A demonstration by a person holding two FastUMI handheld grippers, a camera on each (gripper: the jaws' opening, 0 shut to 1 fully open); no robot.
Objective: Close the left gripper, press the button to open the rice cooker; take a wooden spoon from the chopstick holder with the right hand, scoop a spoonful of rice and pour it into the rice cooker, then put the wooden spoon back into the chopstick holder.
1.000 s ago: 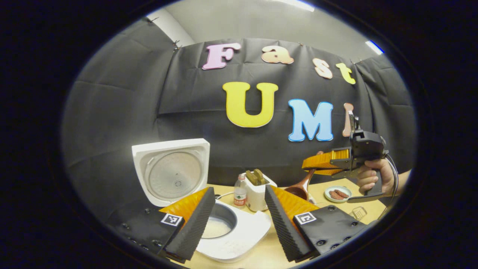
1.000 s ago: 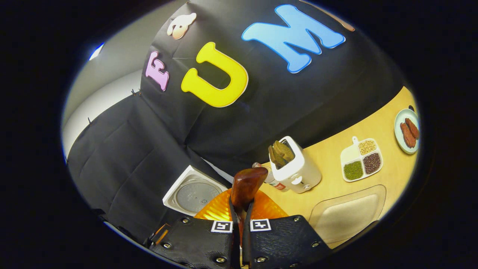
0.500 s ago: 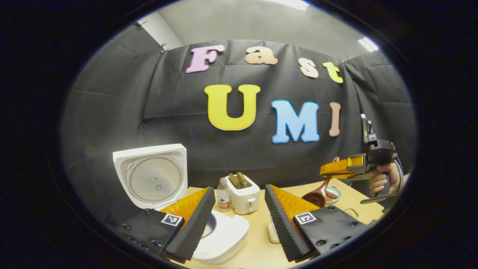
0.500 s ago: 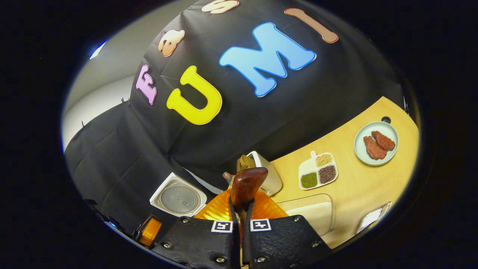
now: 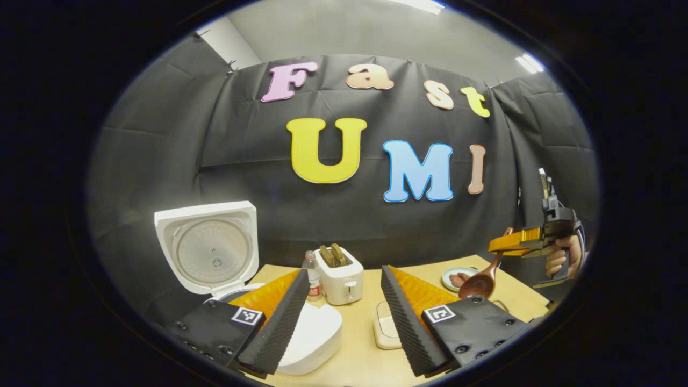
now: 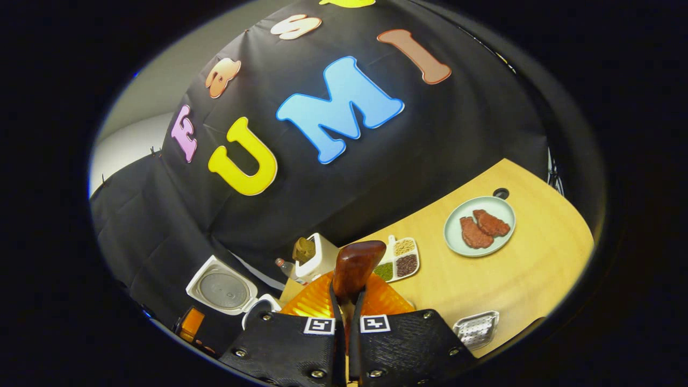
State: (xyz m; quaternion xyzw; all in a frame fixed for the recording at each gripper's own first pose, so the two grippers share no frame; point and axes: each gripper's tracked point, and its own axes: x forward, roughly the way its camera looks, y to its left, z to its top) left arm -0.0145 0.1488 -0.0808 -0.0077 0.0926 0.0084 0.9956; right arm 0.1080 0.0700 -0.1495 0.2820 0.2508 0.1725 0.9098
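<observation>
The white rice cooker [image 5: 317, 338] stands at the lower left with its lid [image 5: 207, 247] raised upright. My left gripper [image 5: 344, 273] is open above the table, nothing between its fingers, with the cooker body under its left finger. At the far right a hand holds my right gripper [image 5: 513, 244], from which the wooden spoon [image 5: 477, 285] hangs bowl-down over the table. In the right gripper view my right gripper [image 6: 346, 301] is shut on the spoon's handle and the spoon's bowl [image 6: 356, 264] sticks out ahead. The open cooker lid [image 6: 221, 290] lies far off at the lower left.
A white toaster [image 5: 342, 275] and a small bottle [image 5: 310, 271] stand behind the cooker. A plate of meat [image 6: 478, 226], a divided dish of beans [image 6: 400, 260] and a perforated metal holder [image 6: 475, 329] sit on the wooden table [image 6: 537, 269]. A pale tray [image 5: 384, 333] lies between my fingers.
The right gripper has carried the spoon rightward, away from the cooker and toward the plate side of the table. The left gripper stays open; the cooker has slid left in its view.
</observation>
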